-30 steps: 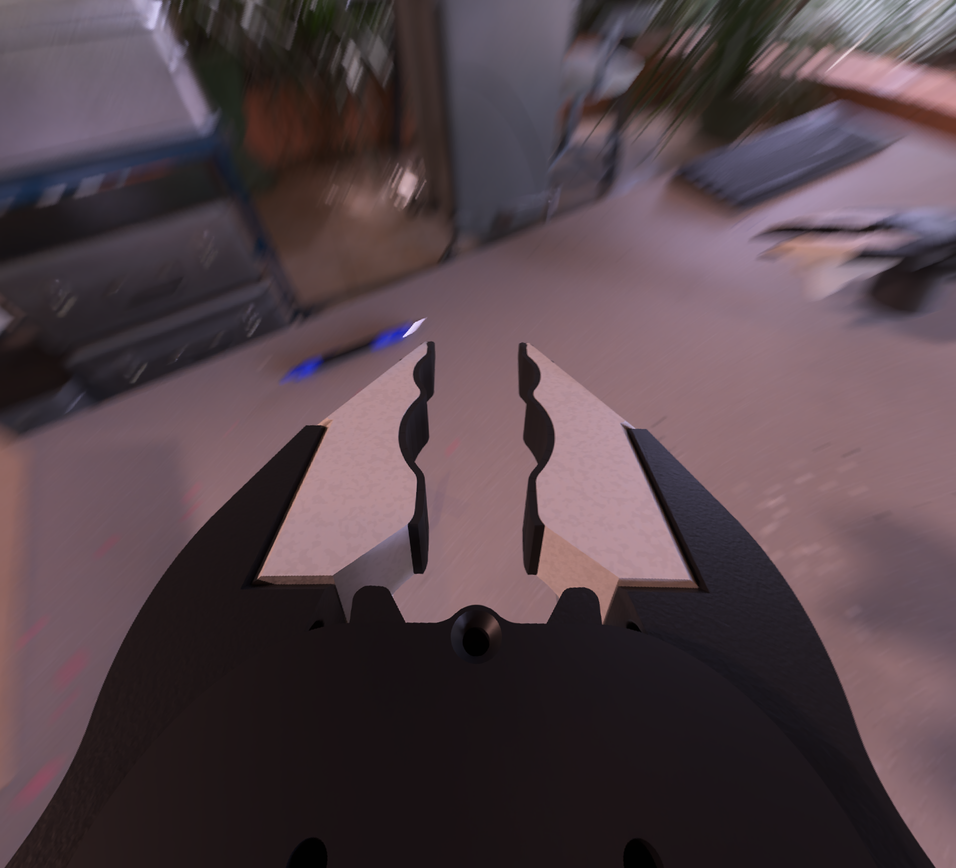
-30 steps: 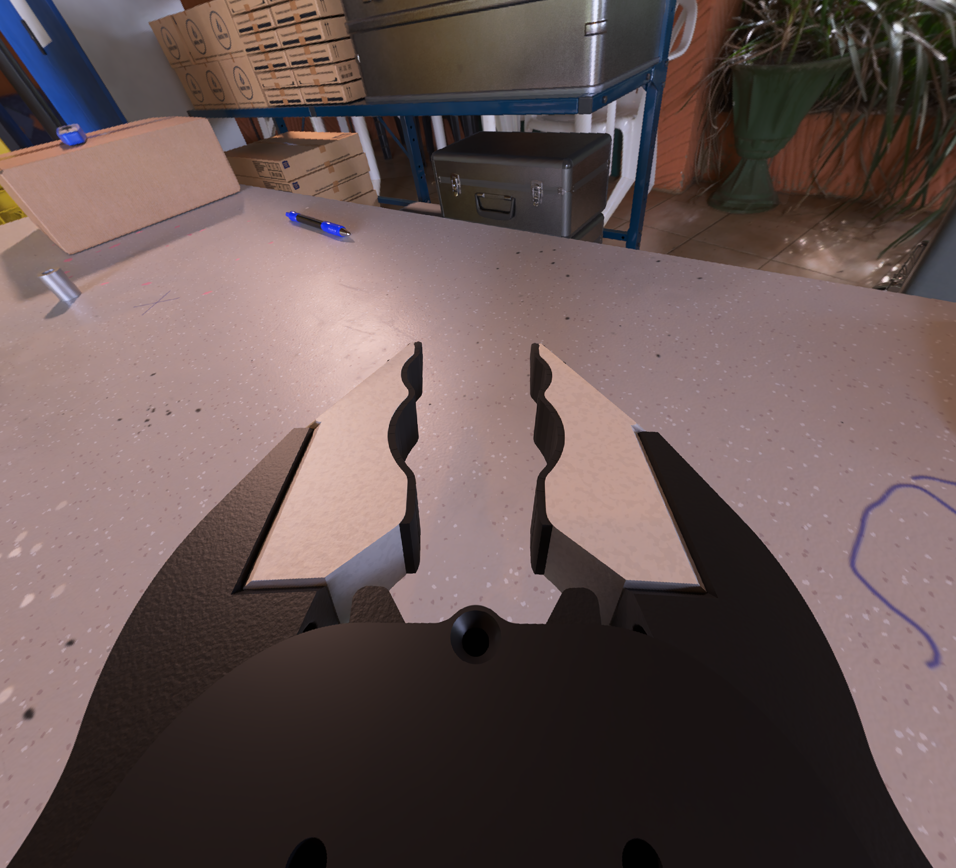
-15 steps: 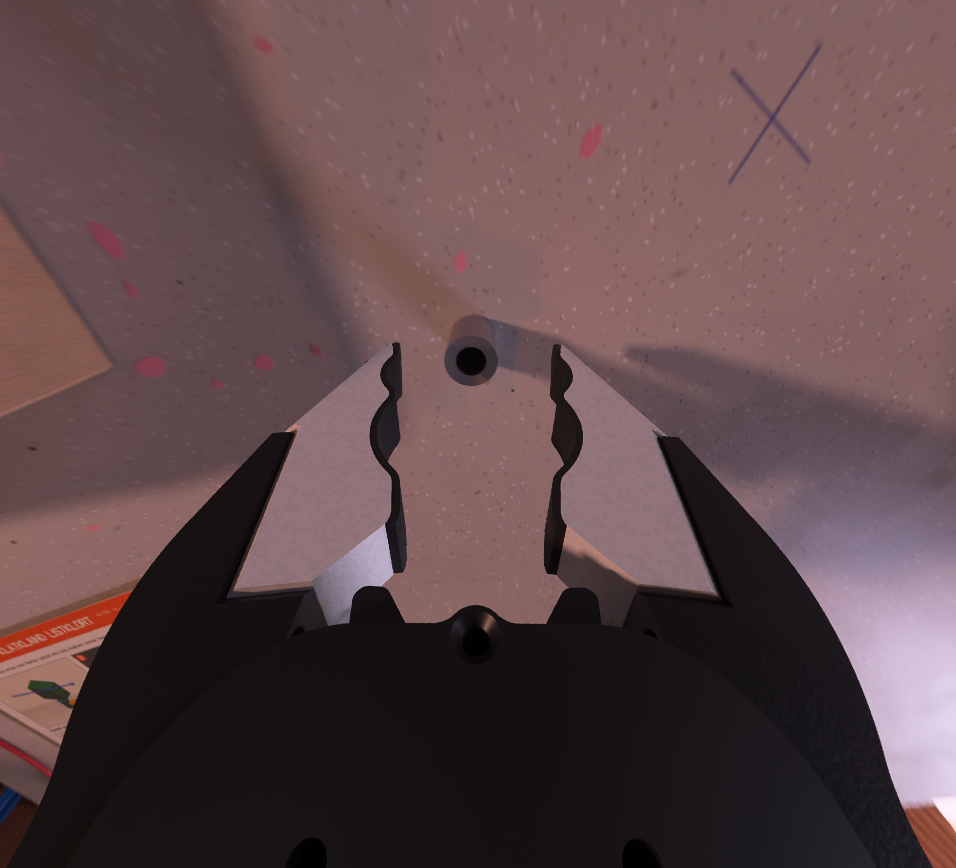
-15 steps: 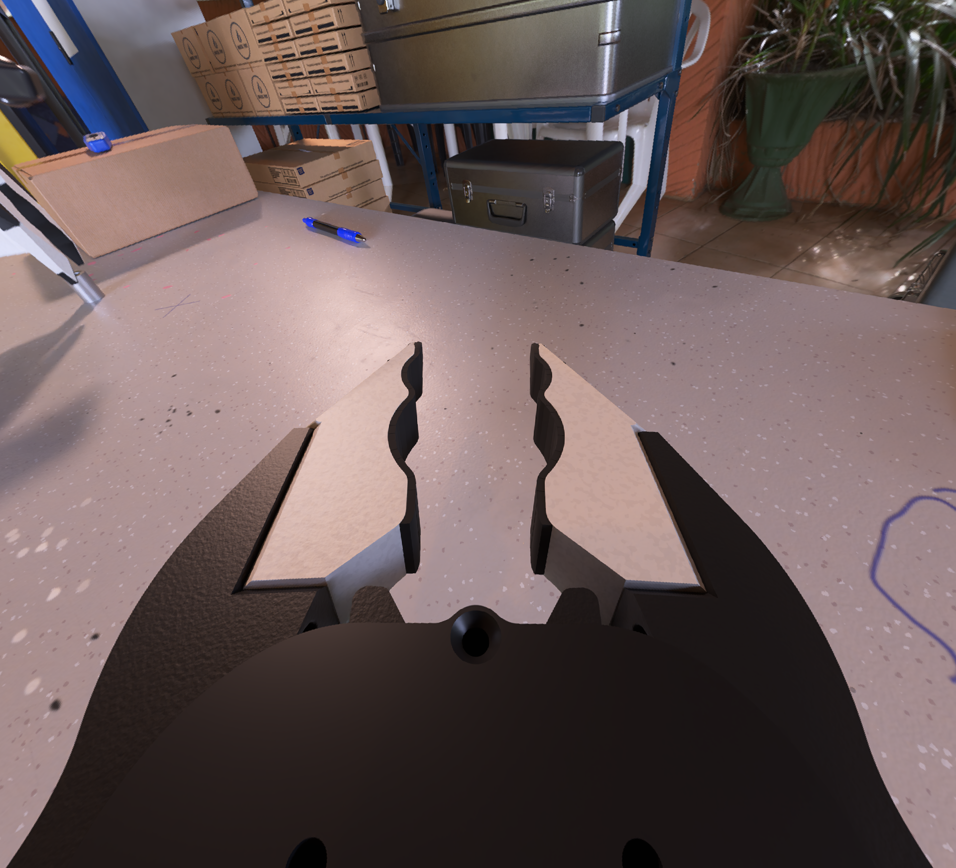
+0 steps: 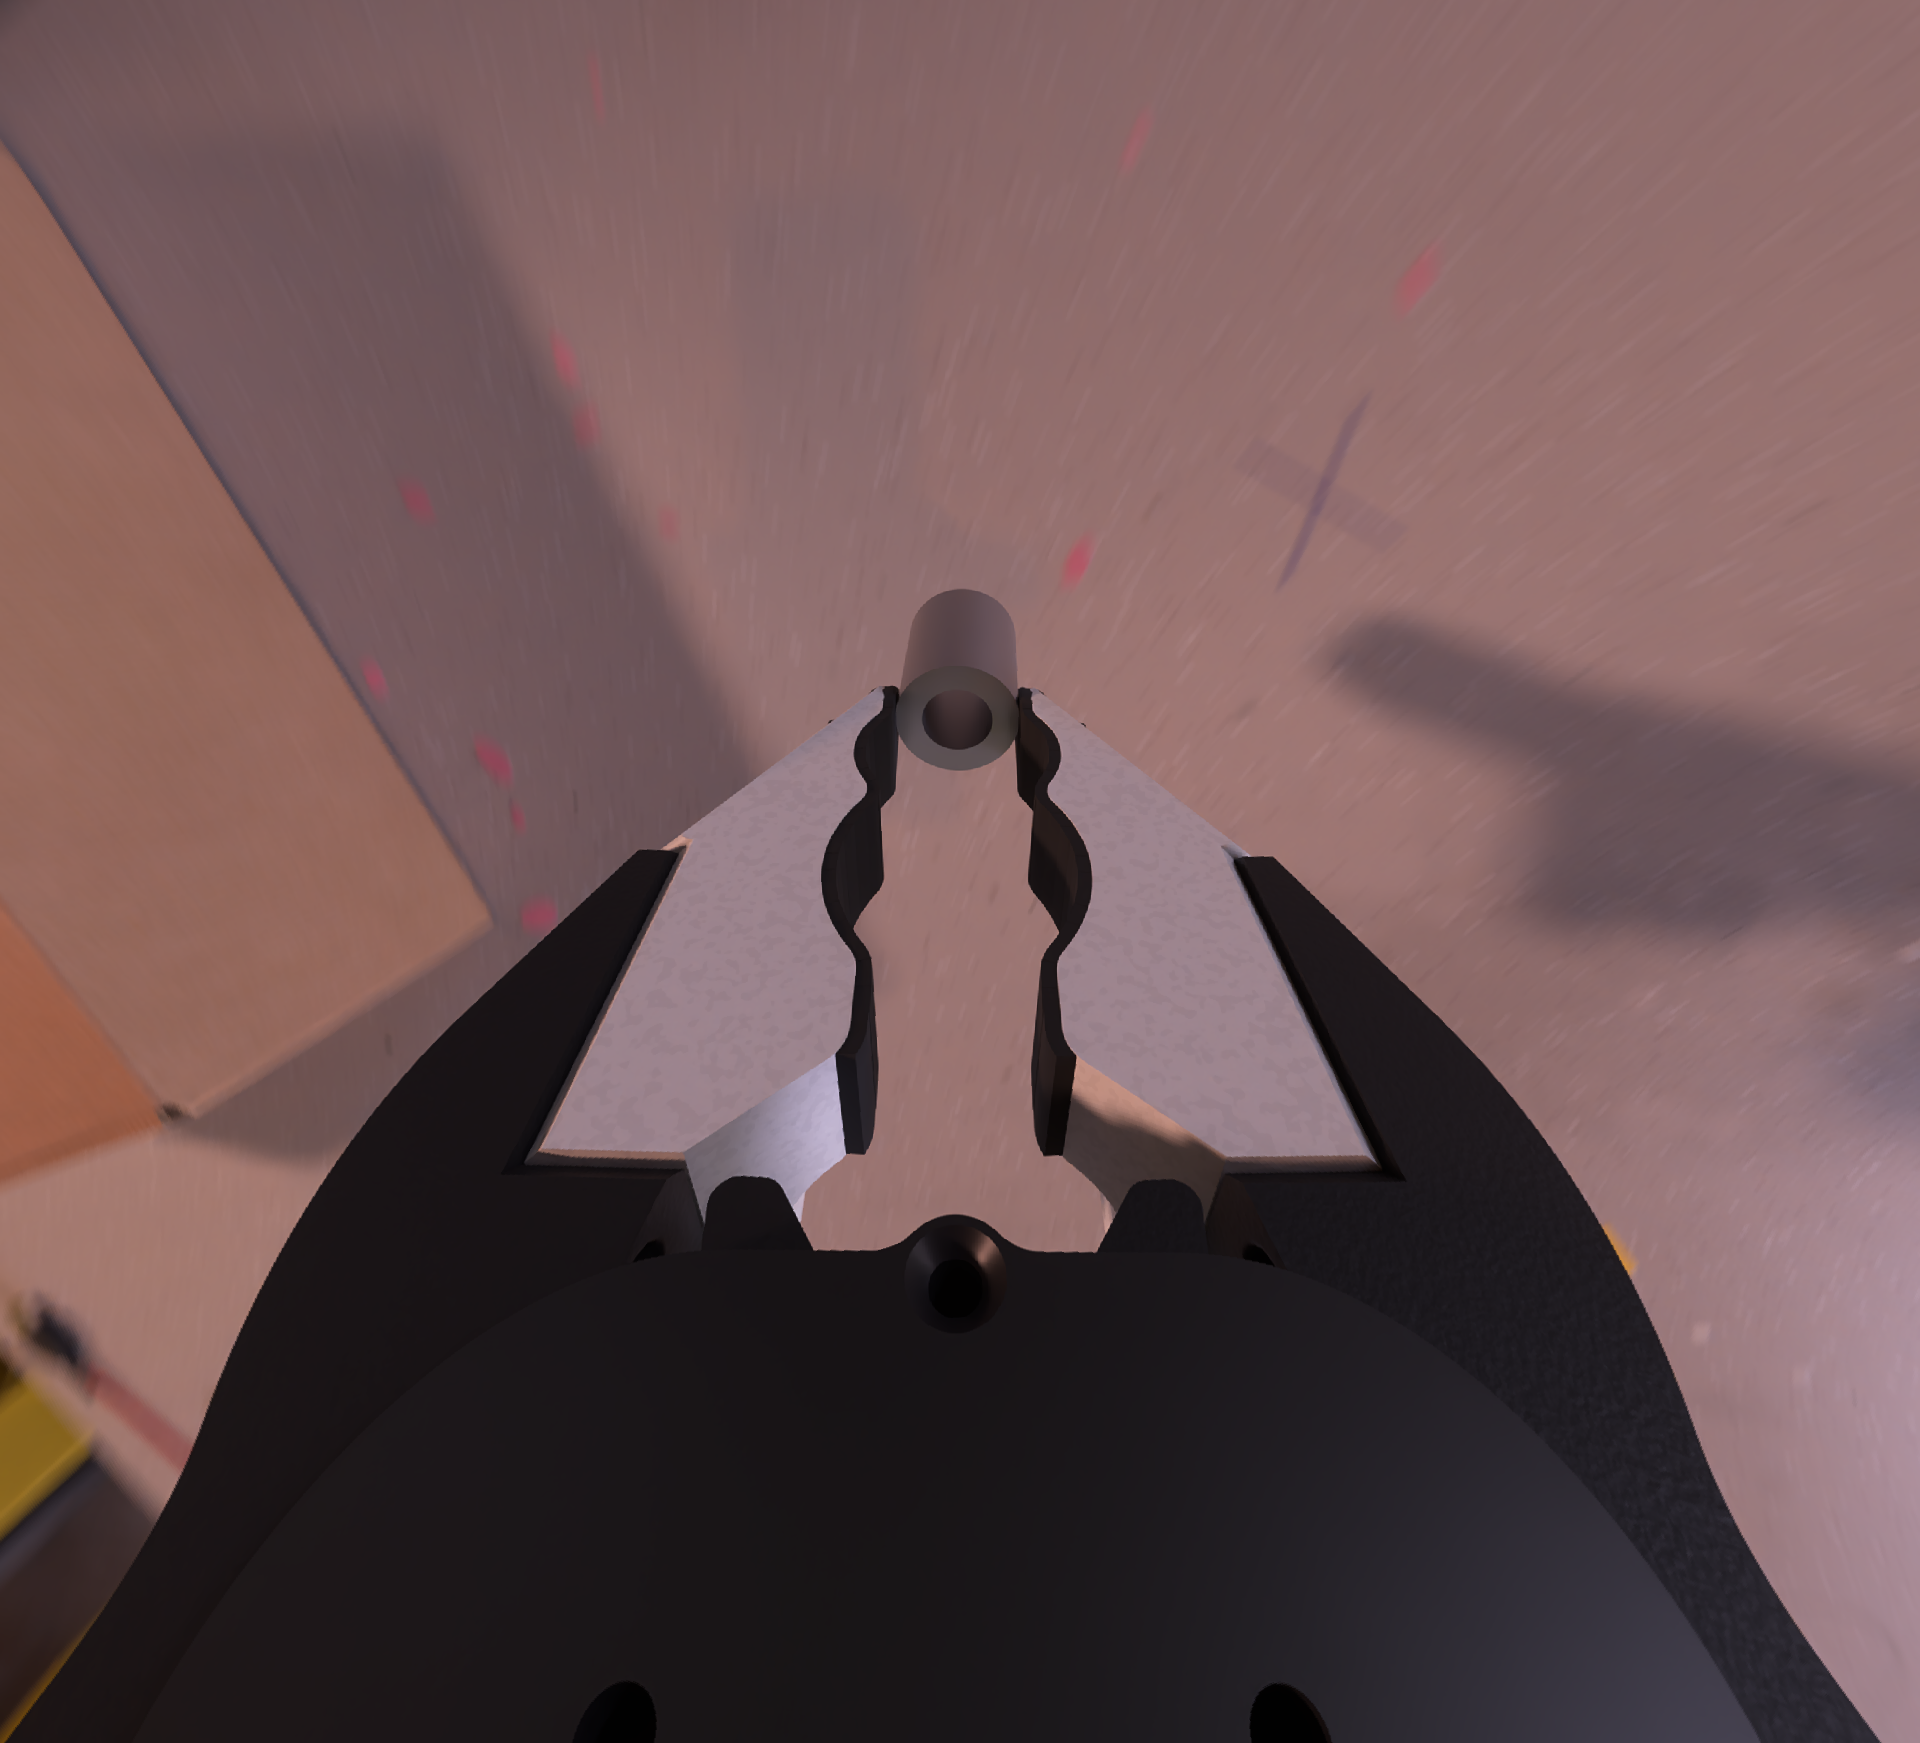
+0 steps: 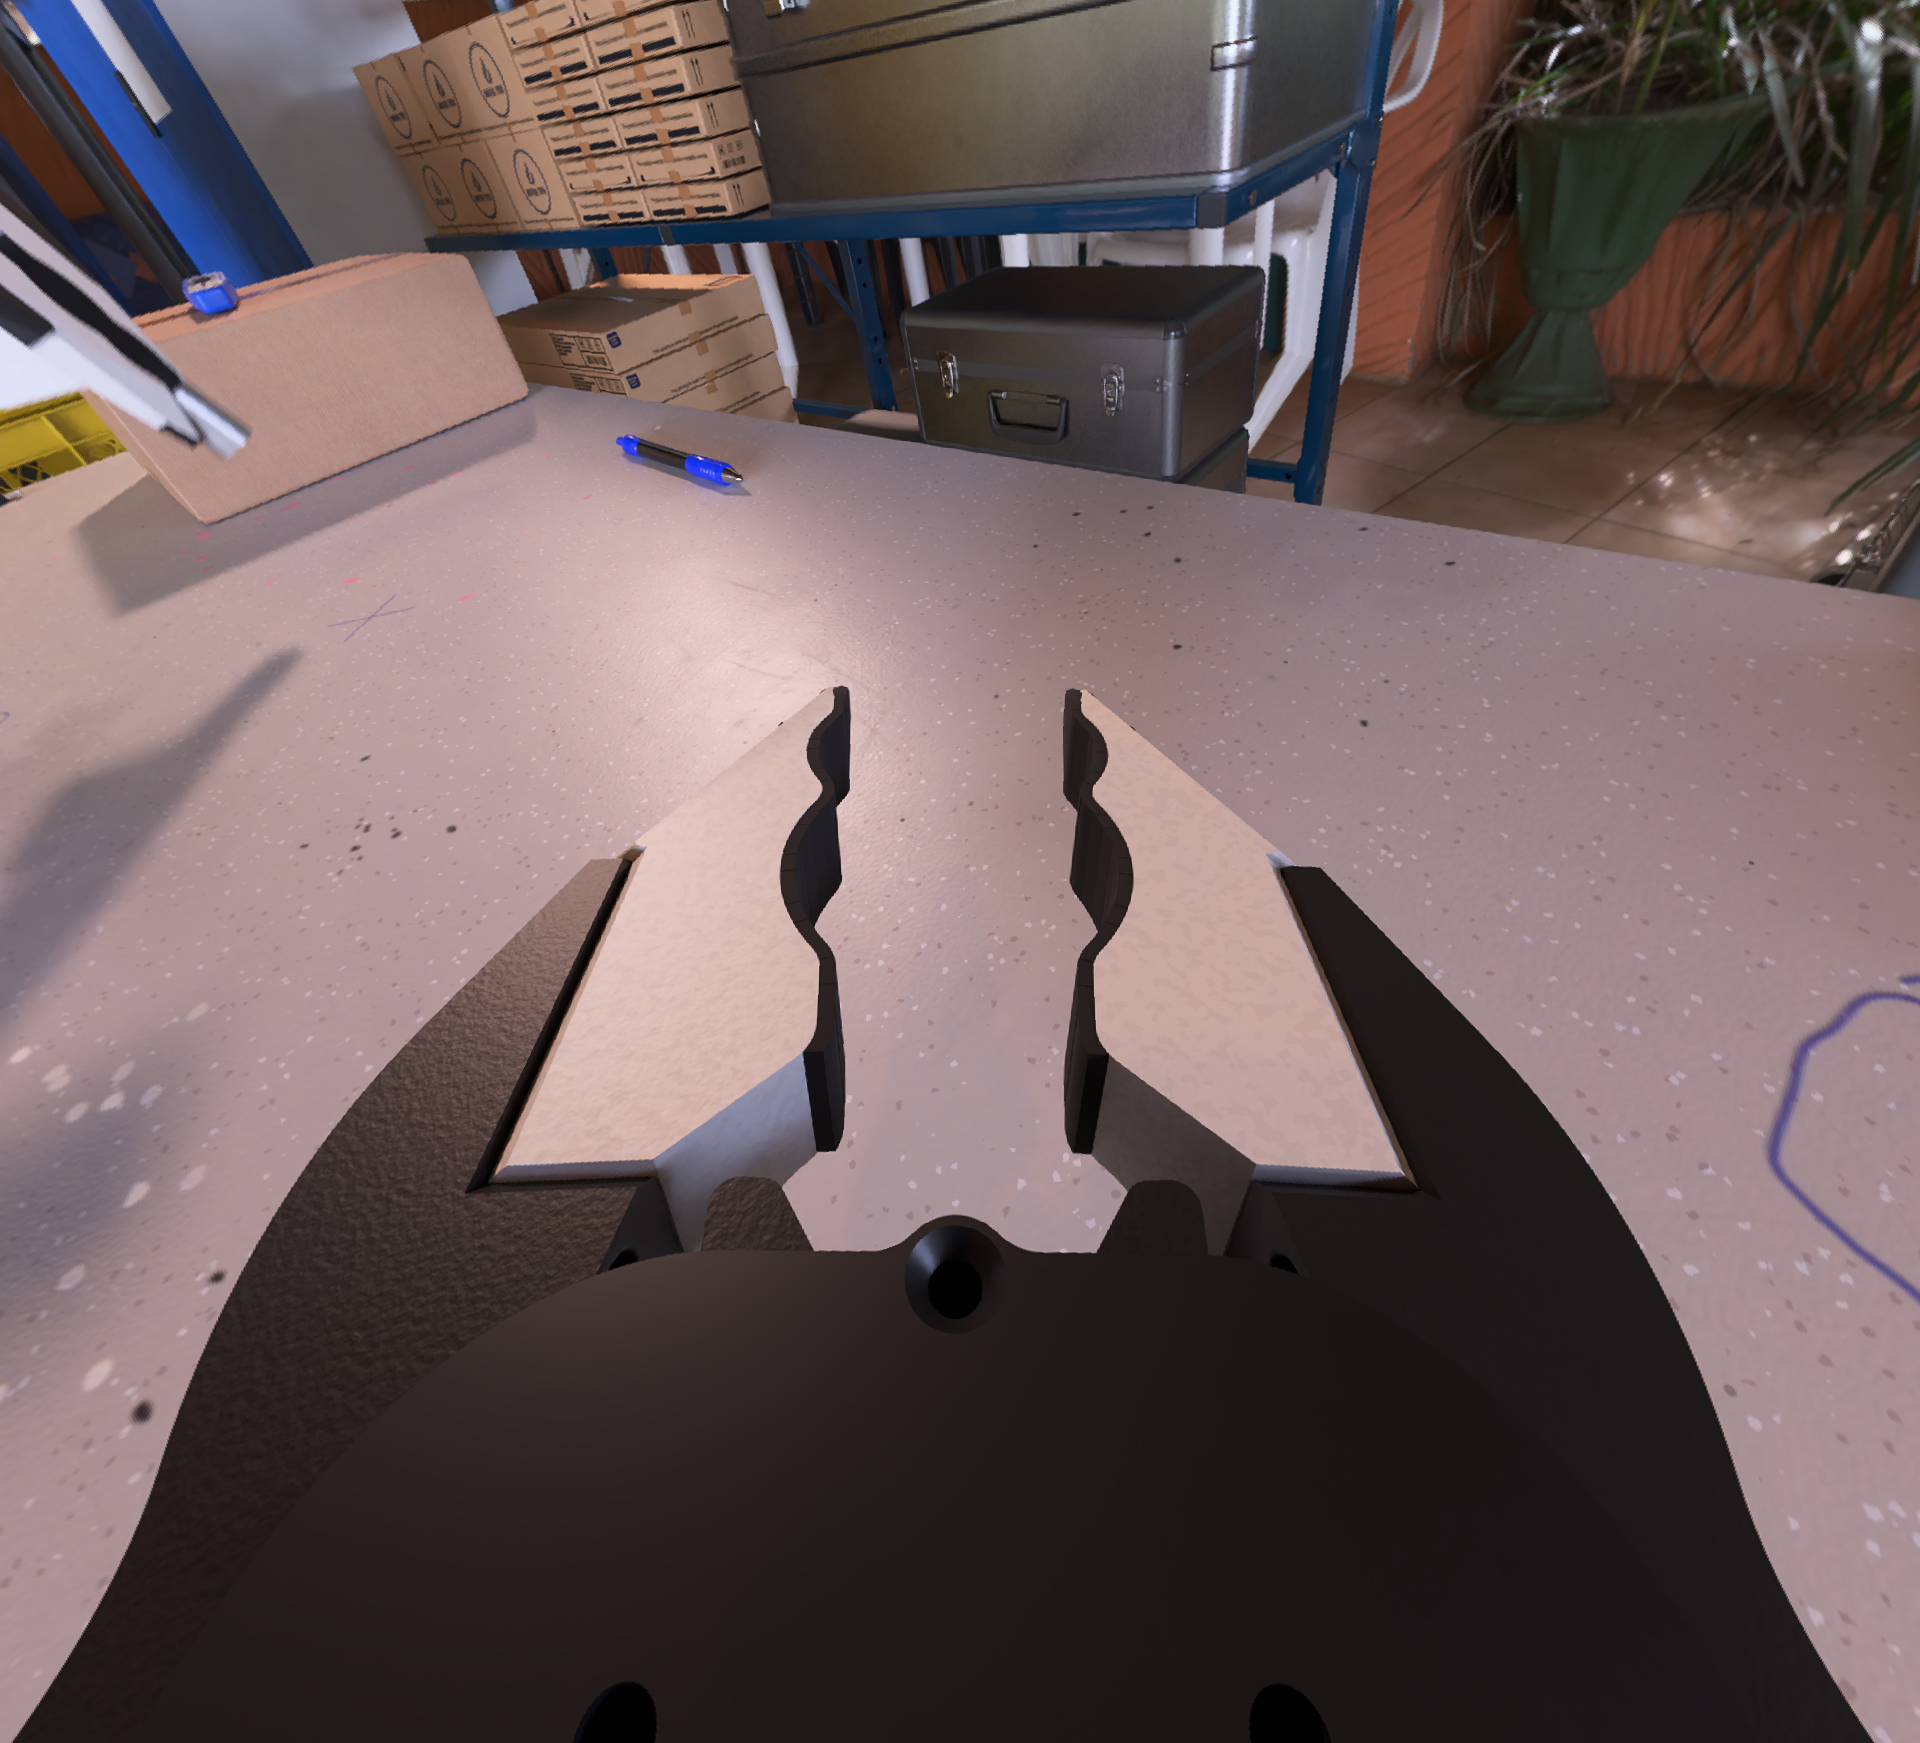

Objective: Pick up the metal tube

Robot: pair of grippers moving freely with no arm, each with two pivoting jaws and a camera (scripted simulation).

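Note:
The metal tube is a short grey hollow cylinder, seen end-on in the left wrist view. My left gripper is shut on it at the fingertips and holds it clear above the pinkish speckled table. In the right wrist view the left gripper's fingers reach in from the far left with the tube's end sticking out, in the air in front of a cardboard box. My right gripper is open and empty, low over the table.
A flat cardboard box lies at the table's far left, also left in the left wrist view. A blue pen lies near the far edge. Beyond stand blue shelving with metal cases, a dark case and plants.
My left gripper has closed on the tube, which stood just beyond its open fingertips, and lifted it off the table. The right gripper has stayed open and shifted slightly.

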